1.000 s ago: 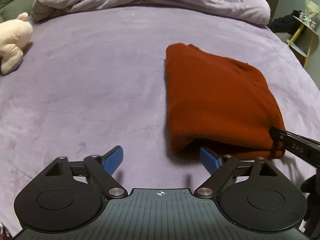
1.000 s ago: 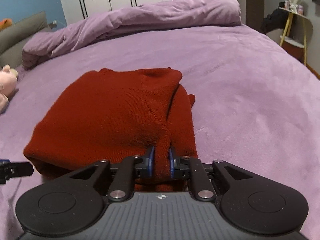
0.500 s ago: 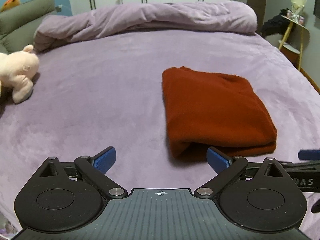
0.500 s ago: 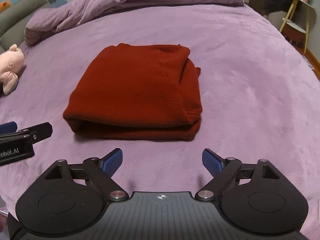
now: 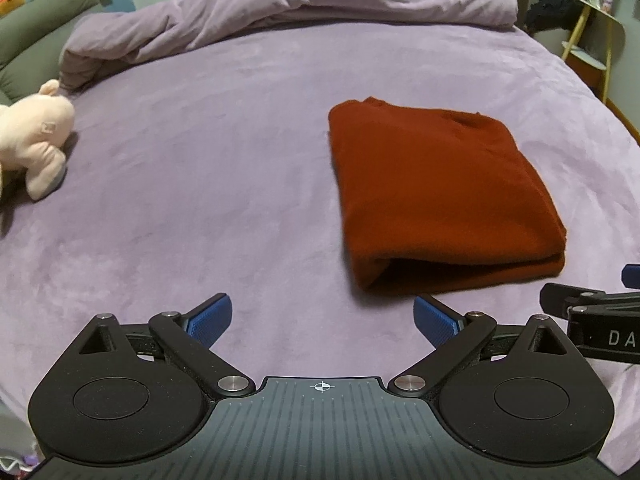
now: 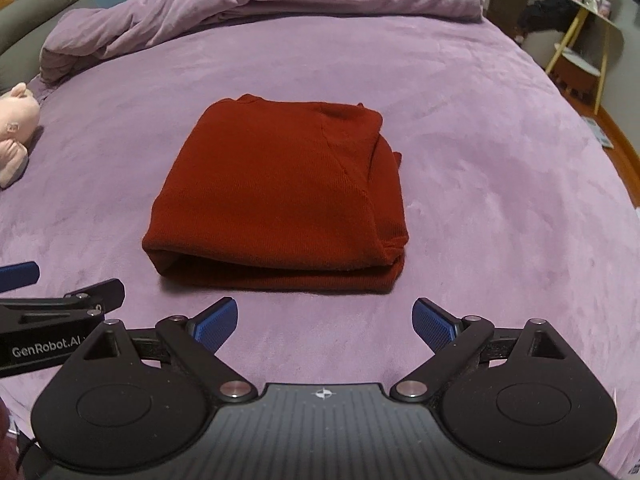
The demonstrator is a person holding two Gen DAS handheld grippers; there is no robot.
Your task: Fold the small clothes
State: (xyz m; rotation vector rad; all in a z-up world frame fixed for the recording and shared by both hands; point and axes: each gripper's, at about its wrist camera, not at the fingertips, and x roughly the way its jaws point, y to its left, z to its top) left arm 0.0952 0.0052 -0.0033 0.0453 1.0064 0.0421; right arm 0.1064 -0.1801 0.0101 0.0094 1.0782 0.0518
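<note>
"GenRobot.AI" reads on my left gripper [image 6: 16,280], seen from the right. My right gripper [image 6: 325,322] has just been opening; both jaws stand spread, empty. The folded red garment [image 6: 280,196] lies on the purple bed [image 6: 480,184]; a pink plush toy [image 5: 34,136] sits well apart.

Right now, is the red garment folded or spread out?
Folded: the red garment lies as a compact rectangle with stacked layers along its near edge, untouched.
</note>
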